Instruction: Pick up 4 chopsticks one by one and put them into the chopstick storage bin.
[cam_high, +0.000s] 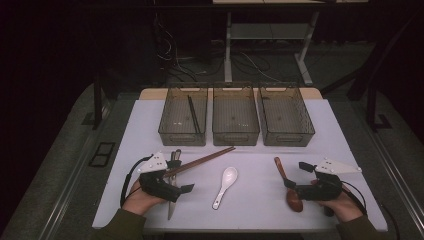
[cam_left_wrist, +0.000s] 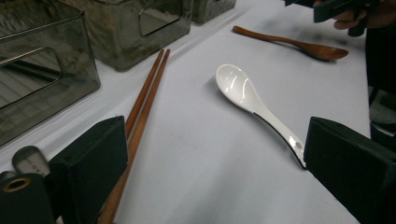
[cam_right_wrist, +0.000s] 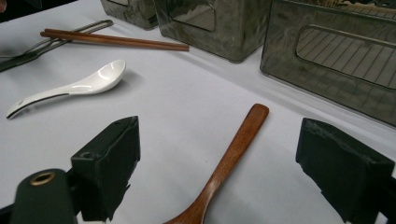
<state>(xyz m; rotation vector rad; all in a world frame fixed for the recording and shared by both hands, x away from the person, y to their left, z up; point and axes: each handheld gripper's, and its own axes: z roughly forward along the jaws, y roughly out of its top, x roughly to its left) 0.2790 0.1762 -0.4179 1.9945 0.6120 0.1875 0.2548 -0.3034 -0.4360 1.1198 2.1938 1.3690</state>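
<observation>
Two grippers low over the white surface (cam_high: 125, 125), one at each near corner. Left gripper (cam_high: 176, 181) beside the wooden chopsticks (cam_high: 202, 160) — jaws spread wide, nothing pinched, the chopsticks' near ends running just past its left jaw in the left gripper view. Metal utensil (cam_high: 171, 200) lying under that gripper, alongside the chopsticks. Right gripper (cam_high: 296, 178) over the wooden spoon (cam_high: 287, 182) — jaws spread, handle lying between them on the surface, pads clear of the wood on both sides in the right gripper view. White ceramic spoon (cam_high: 225, 186) mid-surface between the two grippers, bowl toward the bins. Three smoky plastic bins (cam_high: 236, 116) in a row at the far edge; dark chopsticks (cam_high: 193, 114) in the leftmost bin.
</observation>
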